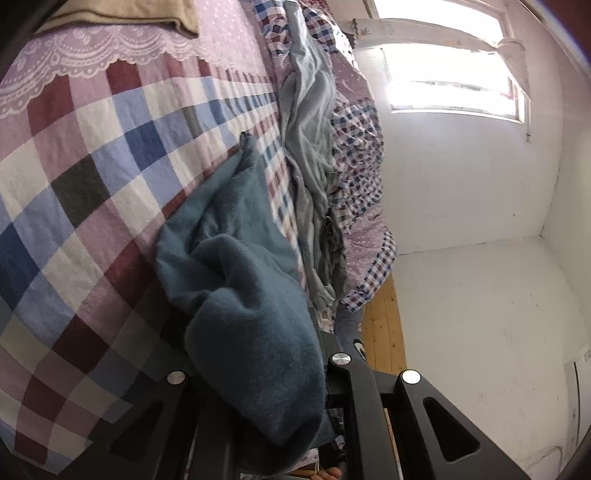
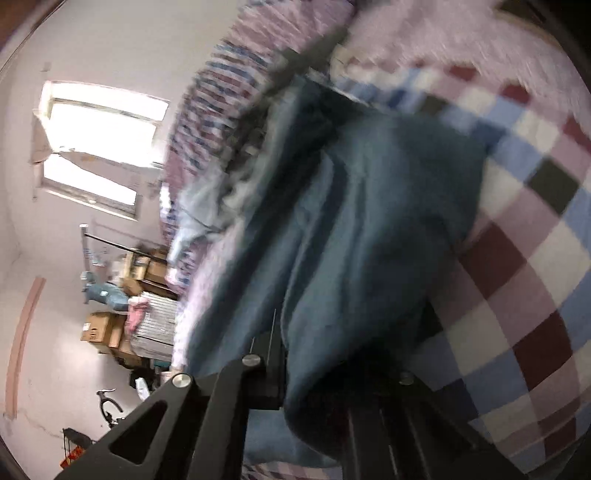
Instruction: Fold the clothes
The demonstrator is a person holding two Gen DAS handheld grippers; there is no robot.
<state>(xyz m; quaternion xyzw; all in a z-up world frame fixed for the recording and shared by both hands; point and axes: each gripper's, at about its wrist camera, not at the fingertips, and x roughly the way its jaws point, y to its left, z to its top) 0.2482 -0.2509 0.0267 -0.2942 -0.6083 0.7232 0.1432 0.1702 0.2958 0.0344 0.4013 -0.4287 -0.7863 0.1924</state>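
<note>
- Left wrist view: teal fleece garment [image 1: 236, 258] lies bunched on the checked bedsheet [image 1: 85, 184]. Its near end runs straight into the left gripper [image 1: 258, 387] and fills the gap between the fingers, so the jaws look clamped on cloth.
- Long axis runs from the jaws up and away across the bed. The far tip points toward the pale grey garment [image 1: 310, 147] heaped along the bed's far side, near it but apart.
- A folded tan cloth [image 1: 147, 14] sits well apart at the top edge, on the lace-trimmed purple cover [image 1: 110, 48].
- Right wrist view, blurred: the same teal fleece garment [image 2: 369, 221] hangs or drapes from the right gripper [image 2: 325, 391], and the cloth covers the finger gap. It looks gripped, with the fingertips hidden under fabric.
- Here the long axis also leads away from the jaws, toward the bed's far edge, with the checked bedsheet [image 2: 517, 295] beside it.
- Each gripper seems to hold a near end, so neither is clearly closer. Judging by this, the garment is mid-handling, still crumpled, with no flat fold visible.
</note>
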